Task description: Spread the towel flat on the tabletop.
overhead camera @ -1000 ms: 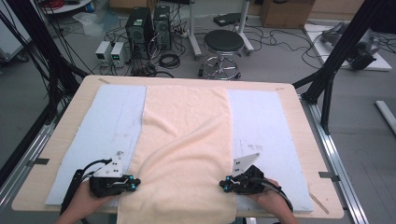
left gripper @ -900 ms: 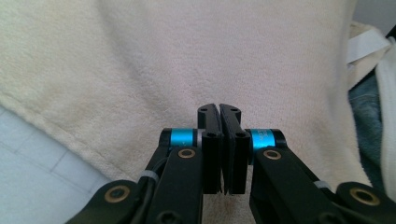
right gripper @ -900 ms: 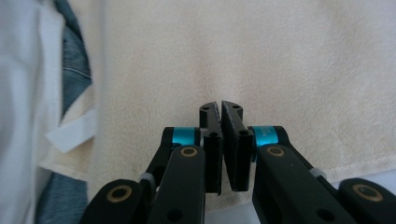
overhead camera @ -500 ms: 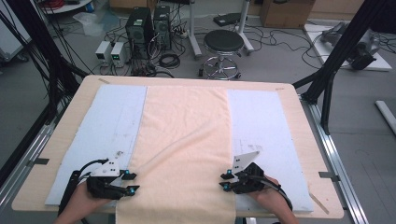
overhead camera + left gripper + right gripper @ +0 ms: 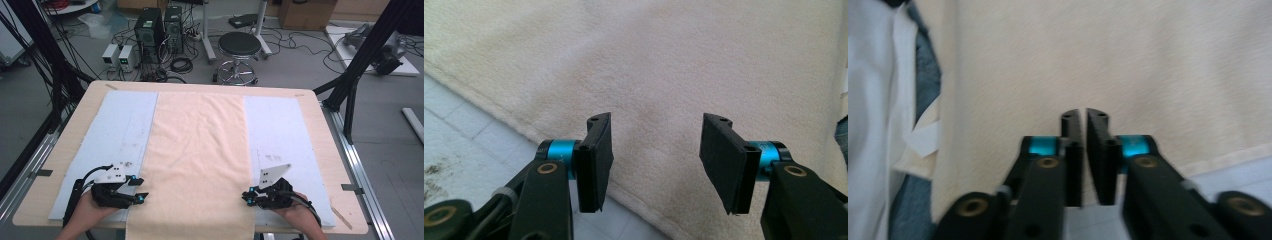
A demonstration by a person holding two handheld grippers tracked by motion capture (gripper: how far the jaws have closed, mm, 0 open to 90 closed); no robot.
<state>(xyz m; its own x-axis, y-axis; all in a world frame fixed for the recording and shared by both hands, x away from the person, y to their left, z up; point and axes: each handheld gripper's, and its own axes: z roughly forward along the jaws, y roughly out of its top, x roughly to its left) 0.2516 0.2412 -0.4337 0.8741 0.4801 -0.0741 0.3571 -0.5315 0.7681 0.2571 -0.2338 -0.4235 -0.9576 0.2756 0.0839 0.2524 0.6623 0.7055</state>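
Note:
A cream towel point(image 5: 200, 150) lies flat down the middle of a pale blue mat point(image 5: 125, 125), and its near end hangs over the table's front edge. My left gripper point(image 5: 141, 190) rests beside the towel's left hem near the front. In the left gripper view it point(image 5: 654, 155) stands open, pads wide apart over the towel point(image 5: 674, 60) and its hem. My right gripper point(image 5: 246, 196) is at the towel's right hem. In the right gripper view its jaws point(image 5: 1083, 130) are pressed nearly together at the edge of the towel point(image 5: 1148, 60).
The wooden table point(image 5: 327, 150) shows bare strips around the mat. Beyond its far edge stand a stool point(image 5: 240, 47), computer towers point(image 5: 155, 30) and cables. Black frame posts flank the table. White and blue clothing point(image 5: 878, 100) sits at the left of the right gripper view.
The towel was wrinkled near the front a second ago and now lies smooth. My left gripper has slid left to the towel's hem. The right gripper has barely moved.

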